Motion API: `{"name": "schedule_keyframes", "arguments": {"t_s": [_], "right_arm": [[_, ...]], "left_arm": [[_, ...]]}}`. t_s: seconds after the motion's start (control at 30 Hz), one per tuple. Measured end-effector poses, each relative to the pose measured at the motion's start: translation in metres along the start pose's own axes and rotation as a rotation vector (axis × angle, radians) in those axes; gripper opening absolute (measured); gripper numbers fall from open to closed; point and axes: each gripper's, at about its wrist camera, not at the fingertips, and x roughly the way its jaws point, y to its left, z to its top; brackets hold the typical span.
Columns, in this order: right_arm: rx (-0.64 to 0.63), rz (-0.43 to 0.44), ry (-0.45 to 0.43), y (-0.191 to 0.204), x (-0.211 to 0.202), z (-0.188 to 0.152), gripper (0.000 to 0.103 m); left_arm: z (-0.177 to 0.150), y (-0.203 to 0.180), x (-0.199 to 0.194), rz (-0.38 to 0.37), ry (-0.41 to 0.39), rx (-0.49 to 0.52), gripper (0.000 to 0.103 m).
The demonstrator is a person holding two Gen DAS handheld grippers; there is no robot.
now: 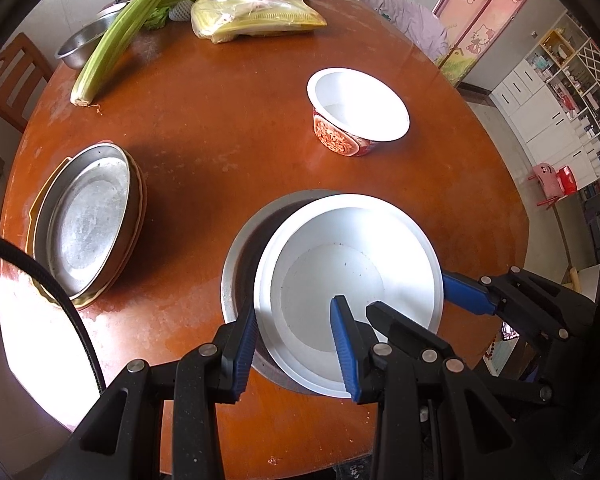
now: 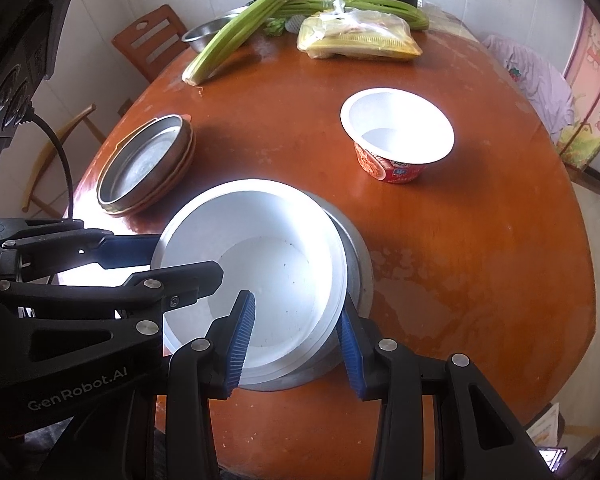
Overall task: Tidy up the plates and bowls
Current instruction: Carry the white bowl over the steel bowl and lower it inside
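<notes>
Two grippers, left [image 1: 296,354] and right [image 2: 296,344], each clamped the white bowl's [image 1: 352,280] rim, lower centre, apparently over a metal dish [image 1: 236,256]; uneven lowering could tip it off-centre

A home dining room. A round wooden table [image 1: 220,128] holds celery [image 1: 112,36]. Cartoon-cat curtain [image 1: 484,8] upper right.

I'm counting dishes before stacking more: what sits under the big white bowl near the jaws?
A grey metal plate lies under the white bowl; its rim shows on one side. The bowl covers the plate's middle, so anything else beneath it cannot be seen.
</notes>
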Motion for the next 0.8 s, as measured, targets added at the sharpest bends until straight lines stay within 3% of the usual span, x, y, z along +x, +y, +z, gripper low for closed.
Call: {"name": "schedule_keyframes", "arguments": {"t_s": [0.8], "right_arm": [[-0.016, -0.046, 0.037, 0.0, 0.014, -0.001, 0.044]], "left_arm": [[0.003, 0.009, 0.017, 0.005, 0.039, -0.017, 0.036]]}}
